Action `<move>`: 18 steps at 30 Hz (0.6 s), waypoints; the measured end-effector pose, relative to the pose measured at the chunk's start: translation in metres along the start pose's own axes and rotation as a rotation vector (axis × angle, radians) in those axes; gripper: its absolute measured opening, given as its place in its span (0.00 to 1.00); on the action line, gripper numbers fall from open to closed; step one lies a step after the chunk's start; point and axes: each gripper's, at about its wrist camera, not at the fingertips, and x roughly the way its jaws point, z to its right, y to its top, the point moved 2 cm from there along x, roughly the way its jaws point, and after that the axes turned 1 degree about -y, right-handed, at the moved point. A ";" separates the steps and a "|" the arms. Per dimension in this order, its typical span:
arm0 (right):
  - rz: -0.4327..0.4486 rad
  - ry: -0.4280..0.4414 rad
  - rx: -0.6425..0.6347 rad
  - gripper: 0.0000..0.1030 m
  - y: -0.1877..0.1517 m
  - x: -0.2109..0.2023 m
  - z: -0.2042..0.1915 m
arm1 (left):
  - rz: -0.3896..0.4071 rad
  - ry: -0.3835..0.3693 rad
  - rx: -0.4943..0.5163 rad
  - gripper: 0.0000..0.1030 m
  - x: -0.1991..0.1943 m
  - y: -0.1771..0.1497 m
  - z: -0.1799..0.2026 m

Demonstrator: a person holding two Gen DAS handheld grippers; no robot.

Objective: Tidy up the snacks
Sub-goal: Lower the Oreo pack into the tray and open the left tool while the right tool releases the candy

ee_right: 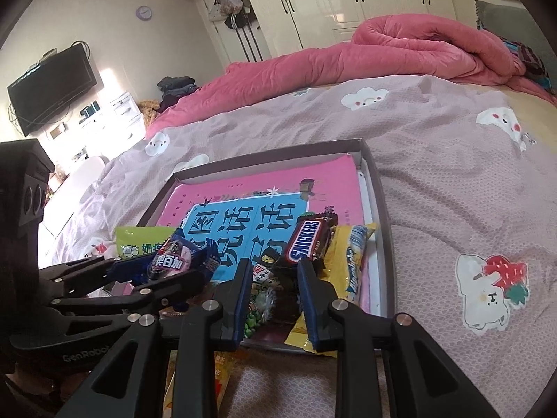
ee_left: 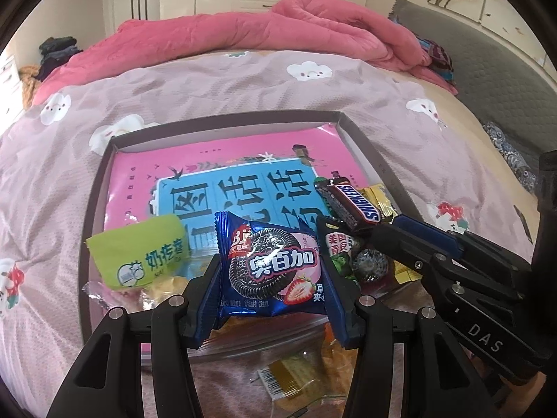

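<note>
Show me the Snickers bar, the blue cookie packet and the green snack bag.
Snickers bar [ee_right: 306, 244], right wrist view, middle of its wrapper.
Blue cookie packet [ee_left: 271, 271], left wrist view, printed cookie.
Green snack bag [ee_left: 139, 250], left wrist view, green front.

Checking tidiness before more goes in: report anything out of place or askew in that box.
A pink book fills the box floor, odd for a snack box. The green packet overhangs the near-left rim, and snacks pile unevenly in the near-right corner around the yellow packet. Nothing looks spilled or torn.

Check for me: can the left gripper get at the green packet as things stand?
Probably not yet. The left gripper is shut on the blue cookie pack, so its jaws are full. The green packet lies uncovered just to its left in the box, so the path looks free.
</note>
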 end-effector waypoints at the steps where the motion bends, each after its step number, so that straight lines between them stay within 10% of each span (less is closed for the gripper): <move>1: 0.002 -0.001 0.003 0.27 0.000 -0.001 0.001 | -0.001 0.000 0.004 0.53 0.001 0.000 0.002; 18: 0.013 0.004 0.035 0.27 0.002 -0.009 0.009 | -0.022 -0.006 -0.001 0.55 0.002 0.001 0.008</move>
